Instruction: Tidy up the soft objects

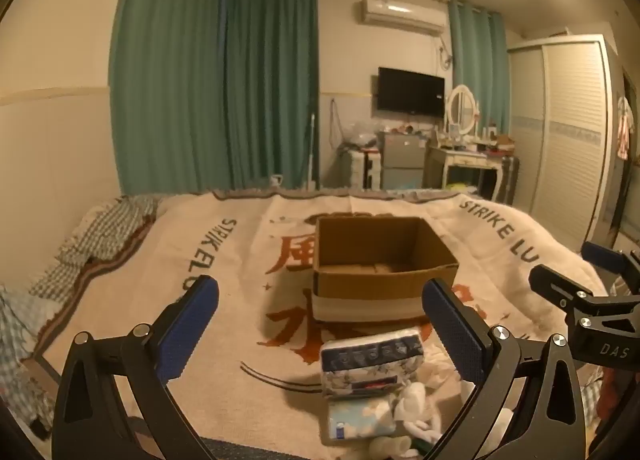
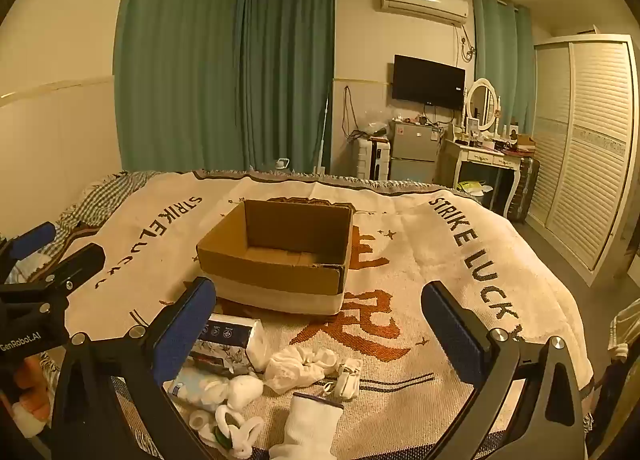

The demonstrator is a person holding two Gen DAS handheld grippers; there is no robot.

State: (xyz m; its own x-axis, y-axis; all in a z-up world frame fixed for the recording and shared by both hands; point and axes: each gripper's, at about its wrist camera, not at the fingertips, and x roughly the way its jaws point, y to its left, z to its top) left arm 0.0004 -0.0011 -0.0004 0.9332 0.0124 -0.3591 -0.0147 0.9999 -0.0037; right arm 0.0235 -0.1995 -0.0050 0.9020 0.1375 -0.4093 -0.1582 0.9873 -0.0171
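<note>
While both claws gape wide, empty, the tissue pack lies crosswise before them.

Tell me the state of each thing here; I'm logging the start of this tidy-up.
Box: open, empty, upright on the blanket.
Tissue pack: outside the box, on the blanket.
Sock: loose, outside the box.
Left gripper: open, empty.
Right gripper: open, empty.
Curtains: drawn.
TV: off.
</note>
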